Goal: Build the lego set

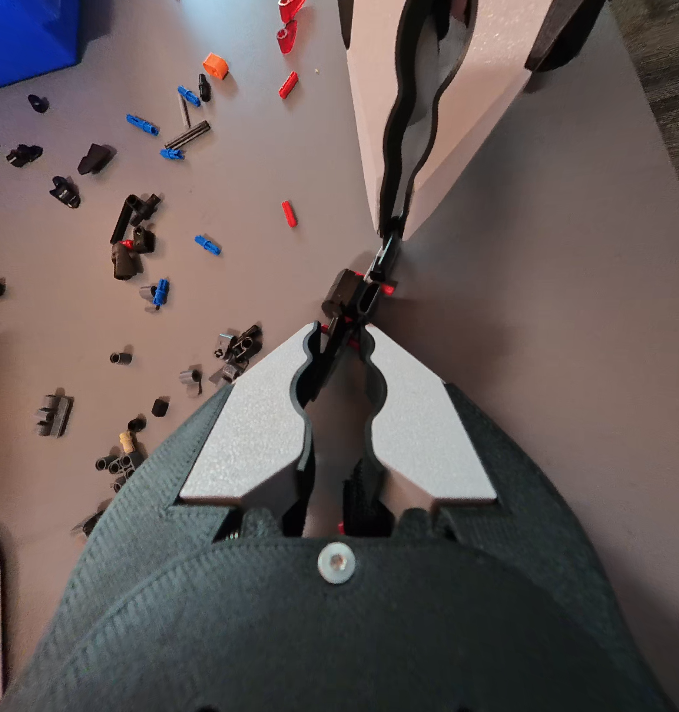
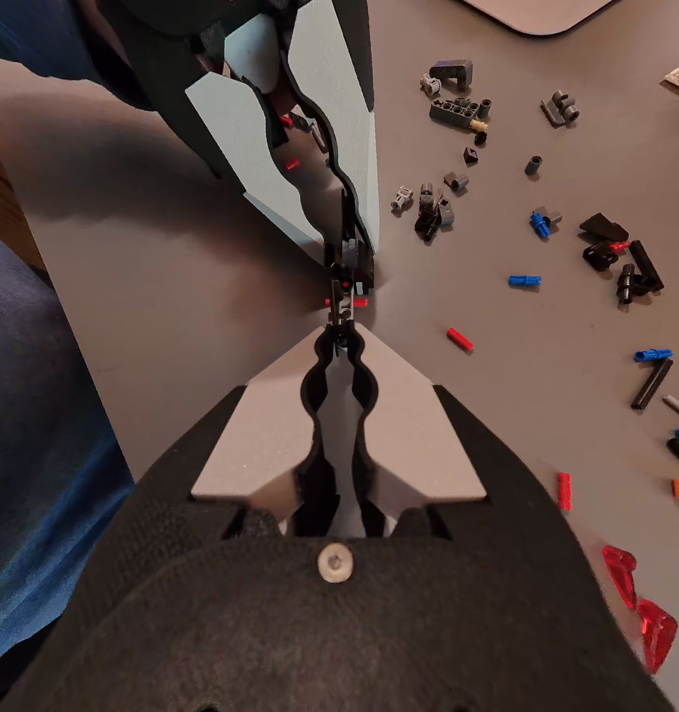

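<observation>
We are pinching the small black assembly (image 1: 351, 298) from both ends, left gripper (image 1: 340, 333) and right gripper (image 2: 340, 333) clamped narrow; uneven pressure risks popping its red pins (image 2: 359, 302) loose

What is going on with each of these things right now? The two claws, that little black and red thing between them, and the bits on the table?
Left gripper: shut on one end of the small assembly.
Right gripper: shut on the other end.
Small assembly: black with red pins, held between both grippers.
Loose pieces: scattered on the table, untouched.
Orange piece: lying loose.
</observation>
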The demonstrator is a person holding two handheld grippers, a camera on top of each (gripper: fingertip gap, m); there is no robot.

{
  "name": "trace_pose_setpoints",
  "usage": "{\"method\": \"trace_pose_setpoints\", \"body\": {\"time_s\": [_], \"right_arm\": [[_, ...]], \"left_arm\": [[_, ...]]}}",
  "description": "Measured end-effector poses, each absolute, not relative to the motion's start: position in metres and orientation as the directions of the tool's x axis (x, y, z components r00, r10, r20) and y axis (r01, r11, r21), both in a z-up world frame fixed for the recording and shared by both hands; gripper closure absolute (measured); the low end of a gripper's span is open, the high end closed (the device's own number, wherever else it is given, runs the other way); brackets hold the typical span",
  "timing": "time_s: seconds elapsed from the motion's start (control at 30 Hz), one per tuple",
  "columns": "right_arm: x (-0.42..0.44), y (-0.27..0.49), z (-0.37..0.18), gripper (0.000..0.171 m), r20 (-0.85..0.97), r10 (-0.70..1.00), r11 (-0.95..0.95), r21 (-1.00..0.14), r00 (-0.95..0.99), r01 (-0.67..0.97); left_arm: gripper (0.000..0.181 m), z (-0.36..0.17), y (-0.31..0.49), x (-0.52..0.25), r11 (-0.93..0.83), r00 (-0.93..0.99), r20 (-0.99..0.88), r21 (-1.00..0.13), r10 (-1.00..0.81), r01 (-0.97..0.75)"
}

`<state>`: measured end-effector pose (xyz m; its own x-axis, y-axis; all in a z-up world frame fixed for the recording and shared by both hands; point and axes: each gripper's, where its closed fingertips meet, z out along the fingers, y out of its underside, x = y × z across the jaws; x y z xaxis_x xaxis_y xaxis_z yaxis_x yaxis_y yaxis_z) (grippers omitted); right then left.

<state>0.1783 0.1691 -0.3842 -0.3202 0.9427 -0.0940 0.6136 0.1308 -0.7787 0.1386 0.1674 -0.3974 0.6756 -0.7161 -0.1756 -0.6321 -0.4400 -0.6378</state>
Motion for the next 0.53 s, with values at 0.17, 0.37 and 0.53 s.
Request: {"method": "trace_pose_setpoints", "body": {"time_s": [0.17,0.37,0.53], "right_arm": [[0.178,0.169,-0.384,0.166,-0.111,0.943,0.106,-0.796,-0.315,0.596],[0.178,0.169,-0.384,0.167,-0.119,0.940,0.102,-0.798,-0.320,0.594],[0.177,0.169,-0.384,0.166,-0.129,0.938,0.096,-0.797,-0.323,0.597]], "left_arm": [[0.158,-0.396,0.167,0.139,-0.447,0.694,-0.155,-0.663,-0.703,-0.601],[0.141,-0.362,0.170,0.143,-0.349,0.689,-0.241,-0.721,-0.683,-0.598],[0.151,-0.365,0.168,0.176,-0.272,0.564,-0.272,-0.664,-0.780,-0.697]]}}
